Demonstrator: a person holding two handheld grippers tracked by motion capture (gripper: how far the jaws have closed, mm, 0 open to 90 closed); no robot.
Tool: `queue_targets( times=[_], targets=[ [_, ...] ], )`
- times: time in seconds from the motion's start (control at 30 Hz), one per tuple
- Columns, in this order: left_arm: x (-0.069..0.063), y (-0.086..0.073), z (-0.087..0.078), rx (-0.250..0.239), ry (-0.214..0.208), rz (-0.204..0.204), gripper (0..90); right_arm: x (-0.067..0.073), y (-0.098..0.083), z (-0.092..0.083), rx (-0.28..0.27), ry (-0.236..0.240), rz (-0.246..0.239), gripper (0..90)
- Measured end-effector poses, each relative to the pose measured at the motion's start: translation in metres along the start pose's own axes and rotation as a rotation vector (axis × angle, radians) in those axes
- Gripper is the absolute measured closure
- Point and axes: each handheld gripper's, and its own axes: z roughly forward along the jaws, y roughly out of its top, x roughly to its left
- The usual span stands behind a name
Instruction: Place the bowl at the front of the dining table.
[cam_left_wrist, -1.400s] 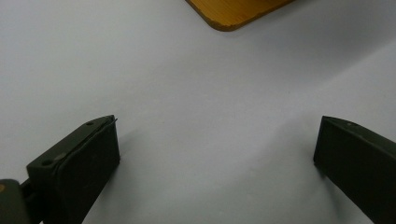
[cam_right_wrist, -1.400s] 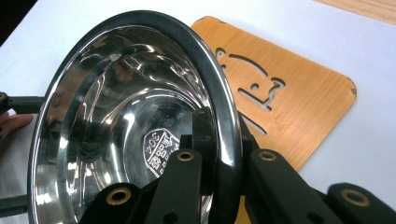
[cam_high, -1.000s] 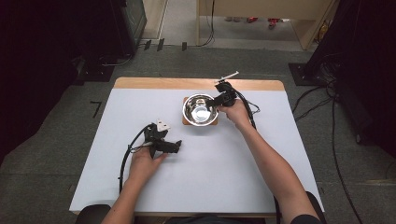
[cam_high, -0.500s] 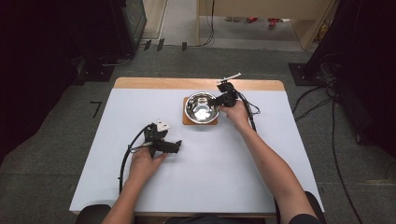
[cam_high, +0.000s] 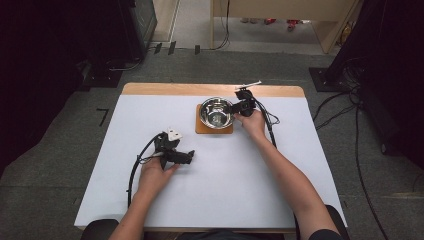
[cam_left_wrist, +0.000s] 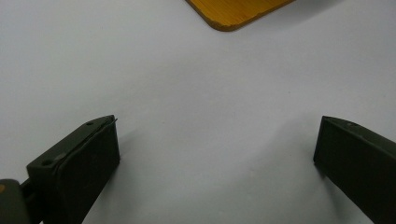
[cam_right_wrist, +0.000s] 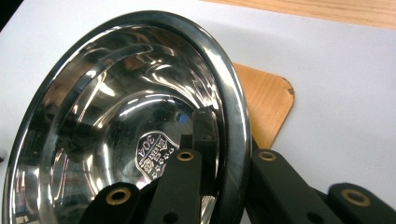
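A shiny steel bowl sits on a small square wooden board at the far middle of the white table. My right gripper is shut on the bowl's right rim. In the right gripper view, one jaw is inside the bowl and the other outside, with my right gripper pinching the rim above the board. My left gripper rests low over the table's near left part, jaws pointing right. It is open with nothing between its fingers, as my left gripper shows over bare white surface.
A corner of the wooden board lies ahead of the left jaws. A bare wooden strip runs along the table's far edge. Cables trail from both grippers. Dark equipment stands on the floor around the table.
The right gripper and the bowl have shifted slightly right and away on the board. The left gripper has stayed put.
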Motion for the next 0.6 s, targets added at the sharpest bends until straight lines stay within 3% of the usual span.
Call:
queue_targets(
  times=[0.23, 0.6],
  targets=[
    [0.0000, 0.0000, 0.0001, -0.001, 0.000, 0.000, 0.1, -0.0016, -0.0009, 0.0002, -0.006, -0.003, 0.015, 86.2],
    [0.0000, 0.0000, 0.0001, -0.001, 0.001, 0.000, 0.1, -0.0014, -0.0014, 0.0004, -0.020, -0.024, -0.010, 81.8]
  ],
)
